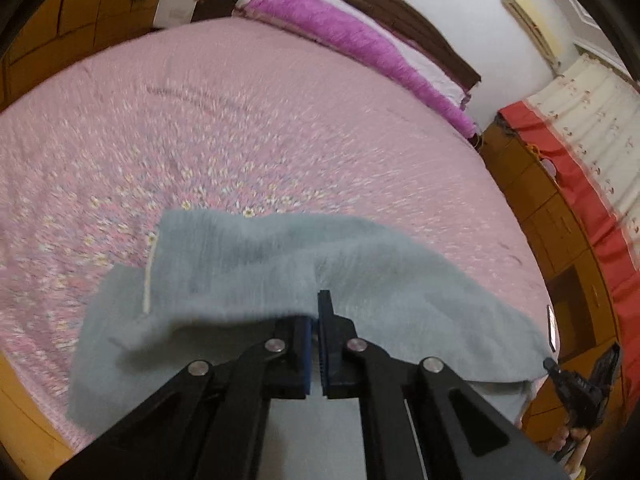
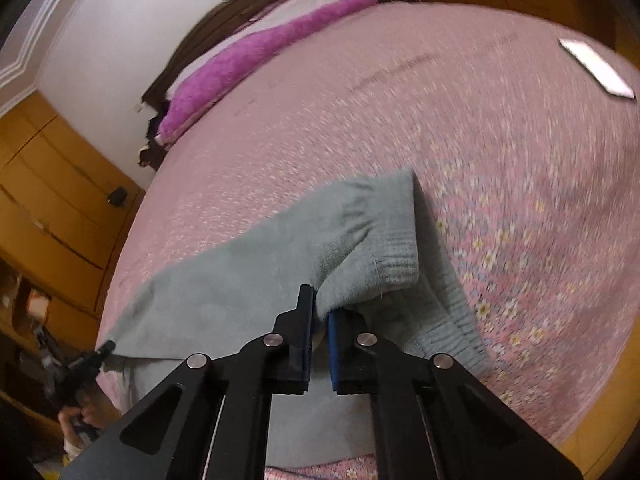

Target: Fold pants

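Light grey-blue fleece pants (image 1: 248, 268) hang from both grippers above a pink floral bed (image 1: 240, 120). My left gripper (image 1: 318, 312) is shut on the pants' edge; a white stripe runs down the fabric at left. My right gripper (image 2: 320, 308) is shut on the pants (image 2: 240, 288) near the ribbed waistband (image 2: 400, 252), which folds over to the right. The other gripper shows at the right edge of the left wrist view (image 1: 580, 384) and at the left edge of the right wrist view (image 2: 80, 372), each at the far end of the fabric.
A purple fluffy pillow (image 1: 352, 36) and dark headboard lie at the bed's far end. Wooden cabinets (image 1: 552, 216) and a red-and-white curtain (image 1: 592, 128) stand beside the bed. A white flat object (image 2: 596, 68) lies on the bed at far right.
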A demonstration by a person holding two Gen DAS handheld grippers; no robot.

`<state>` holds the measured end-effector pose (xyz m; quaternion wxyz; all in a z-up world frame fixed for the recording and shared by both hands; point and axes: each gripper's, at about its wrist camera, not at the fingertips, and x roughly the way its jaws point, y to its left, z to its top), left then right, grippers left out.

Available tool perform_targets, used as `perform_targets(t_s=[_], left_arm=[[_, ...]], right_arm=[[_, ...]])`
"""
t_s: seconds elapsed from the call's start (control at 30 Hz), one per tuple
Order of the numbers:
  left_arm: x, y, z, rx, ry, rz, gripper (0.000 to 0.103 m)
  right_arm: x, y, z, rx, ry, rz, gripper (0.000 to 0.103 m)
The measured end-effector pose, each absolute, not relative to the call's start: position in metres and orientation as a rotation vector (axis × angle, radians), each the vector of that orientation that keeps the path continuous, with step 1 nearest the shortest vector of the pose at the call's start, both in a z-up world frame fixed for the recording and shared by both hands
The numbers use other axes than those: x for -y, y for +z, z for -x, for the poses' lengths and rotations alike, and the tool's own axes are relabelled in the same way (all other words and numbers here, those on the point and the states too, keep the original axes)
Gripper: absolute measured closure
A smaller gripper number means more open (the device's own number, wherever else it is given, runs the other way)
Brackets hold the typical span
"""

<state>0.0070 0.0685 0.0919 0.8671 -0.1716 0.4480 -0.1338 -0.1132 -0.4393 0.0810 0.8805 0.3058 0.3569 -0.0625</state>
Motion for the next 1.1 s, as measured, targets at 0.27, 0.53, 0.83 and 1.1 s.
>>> perform_targets(t_s=[0.27, 0.53, 0.83, 1.1], left_arm=[[-0.083, 0.117, 0.034, -0.95, -0.258, 0.337, 0.1], [-0.083, 0.106, 0.074, -1.027, -0.232, 0.296, 0.1], [-0.074, 0.062, 0.083, -1.139, -0.187, 0.198, 0.1], [-0.078, 0.051, 0.091, -1.17, -0.181, 0.181, 0.092]], right_arm=[[0.431, 0.113, 0.147, -0.707, -0.059, -0.591, 0.103], [0.425, 0.11, 0.179, -0.739, -0.056, -0.582, 0.103], [0.423, 0.073, 0.187, -0.841, -0.137, -0.517, 0.103], [0.422, 0.03, 0.17, -1.008, -0.22, -0.407, 0.103]])
